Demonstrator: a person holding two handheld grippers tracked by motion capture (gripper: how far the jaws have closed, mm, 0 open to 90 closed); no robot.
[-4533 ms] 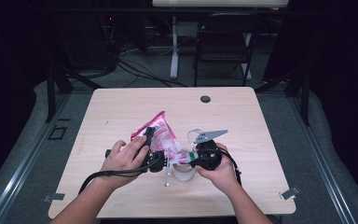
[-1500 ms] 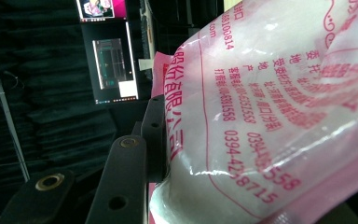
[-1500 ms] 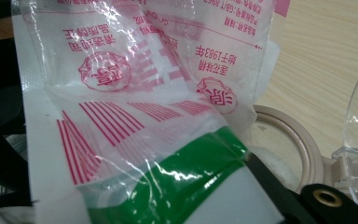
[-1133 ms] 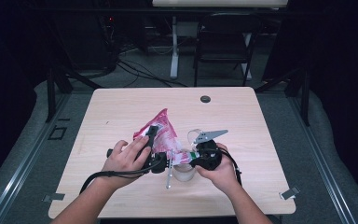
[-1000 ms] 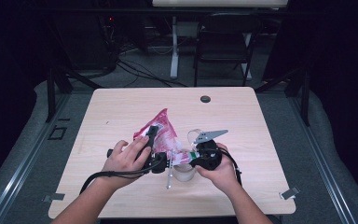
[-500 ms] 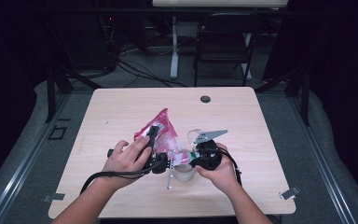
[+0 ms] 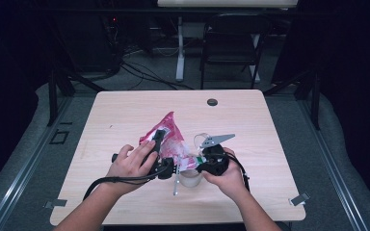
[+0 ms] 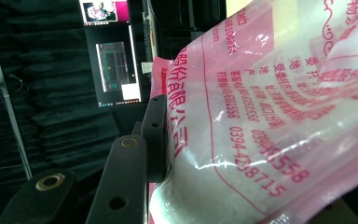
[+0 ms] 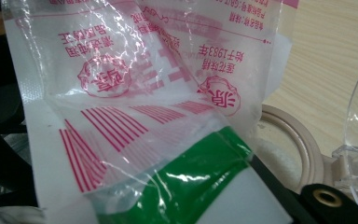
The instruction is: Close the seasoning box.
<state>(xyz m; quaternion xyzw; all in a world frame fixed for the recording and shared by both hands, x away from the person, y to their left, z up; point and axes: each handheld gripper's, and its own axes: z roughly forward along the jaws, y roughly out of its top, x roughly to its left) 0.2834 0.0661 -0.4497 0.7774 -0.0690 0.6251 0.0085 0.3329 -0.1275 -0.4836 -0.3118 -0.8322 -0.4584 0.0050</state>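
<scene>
- The left tool (image 7: pixel 160 144) grips the pink bag (image 7: pixel 166 130), tipped over the jar (image 7: pixel 191 177).
- The right tool (image 7: pixel 203 166) pinches the bag's mouth above the jar.
- White powder is in the jar; plenty is left.

surface: pale wooden rectangular top (image 7: pixel 250 115) with small black round grommet (image 7: pixel 212 102) | floor: grey carpet (image 7: pixel 289 72) under dim light | beyond: black folding metal chair (image 7: pixel 231 45), white desk leg (image 7: pixel 179 48), tangled black cables (image 7: pixel 144 72) | walls: black curtains (image 8: pixel 37 93) | lit monitor screen (image 8: pixel 116 65)
</scene>
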